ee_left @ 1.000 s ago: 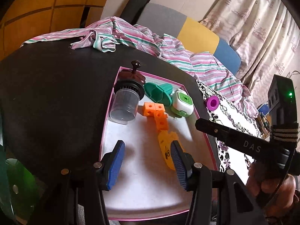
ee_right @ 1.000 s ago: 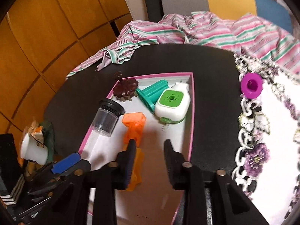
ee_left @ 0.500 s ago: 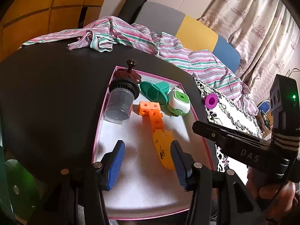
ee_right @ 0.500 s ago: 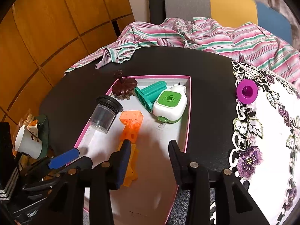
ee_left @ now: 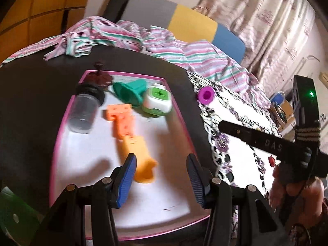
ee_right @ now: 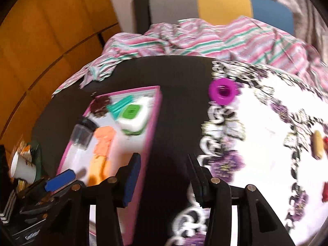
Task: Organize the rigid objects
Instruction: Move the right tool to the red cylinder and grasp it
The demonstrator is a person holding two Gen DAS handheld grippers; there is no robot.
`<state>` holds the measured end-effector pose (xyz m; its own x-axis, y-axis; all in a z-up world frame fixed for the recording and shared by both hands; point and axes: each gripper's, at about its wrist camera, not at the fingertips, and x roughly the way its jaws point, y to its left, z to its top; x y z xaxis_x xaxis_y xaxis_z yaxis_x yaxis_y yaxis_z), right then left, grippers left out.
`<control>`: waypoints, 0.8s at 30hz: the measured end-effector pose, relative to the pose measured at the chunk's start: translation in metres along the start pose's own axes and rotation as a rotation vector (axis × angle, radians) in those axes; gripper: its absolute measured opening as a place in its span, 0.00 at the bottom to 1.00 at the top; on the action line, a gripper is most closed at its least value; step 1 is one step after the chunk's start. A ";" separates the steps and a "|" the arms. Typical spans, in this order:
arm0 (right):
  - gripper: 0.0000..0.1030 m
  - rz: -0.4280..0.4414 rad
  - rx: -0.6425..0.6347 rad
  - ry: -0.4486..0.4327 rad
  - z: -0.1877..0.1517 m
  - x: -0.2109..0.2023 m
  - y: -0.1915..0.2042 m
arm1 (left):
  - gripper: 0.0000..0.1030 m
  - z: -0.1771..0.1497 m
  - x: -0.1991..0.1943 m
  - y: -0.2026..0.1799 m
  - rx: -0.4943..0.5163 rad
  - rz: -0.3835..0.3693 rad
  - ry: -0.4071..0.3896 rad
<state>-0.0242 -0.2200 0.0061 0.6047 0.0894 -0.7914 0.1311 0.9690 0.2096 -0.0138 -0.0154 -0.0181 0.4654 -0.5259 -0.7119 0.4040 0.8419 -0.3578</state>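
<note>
A shallow rectangular tray (ee_left: 61, 127) with a white floor and pink rim lay on the dark round table (ee_left: 30, 102) and carried the sorted pieces. At its far left corner sat a brown scalloped plastic knob (ee_left: 100, 78); beside it lay a teal flanged plastic piece (ee_left: 129, 92) and a rounded white case with a green top (ee_left: 157, 100), both near the far edge. A clear cylindrical jar with a black ribbed lid (ee_left: 84, 110) lay on its side along the left edge, lid toward the far edge. An orange perforated block assembly (ee_left: 122, 119) met a yellow-orange moulded piece (ee_left: 141, 160) end to end, their shared long axis running from far to near down the tray's middle. A magenta plastic ring (ee_right: 222, 92) sat on the black-and-white floral cloth (ee_right: 266, 127) near that cloth's left edge, well apart from the tray. The left gripper (ee_left: 161, 176) hovered over the tray's near half, jaws apart and empty, its left blue pad in front of the yellow-orange piece. The right gripper (ee_right: 164, 176) hung over the bare table between tray and cloth, jaws likewise apart.
</note>
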 end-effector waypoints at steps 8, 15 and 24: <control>0.54 -0.098 0.152 -0.027 0.002 -0.018 -0.070 | 0.49 0.002 0.013 -0.044 0.080 -0.052 0.037; 0.54 -0.205 0.325 -0.029 0.006 -0.031 -0.149 | 0.50 0.002 0.023 -0.071 0.135 -0.083 0.069; 0.54 -0.330 0.493 -0.026 0.012 -0.039 -0.254 | 0.50 -0.004 0.038 -0.091 0.173 -0.101 0.118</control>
<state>-0.0716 -0.4727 -0.0096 0.4883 -0.2097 -0.8471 0.6609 0.7228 0.2020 -0.0361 -0.1116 -0.0145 0.3240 -0.5802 -0.7473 0.5778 0.7468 -0.3293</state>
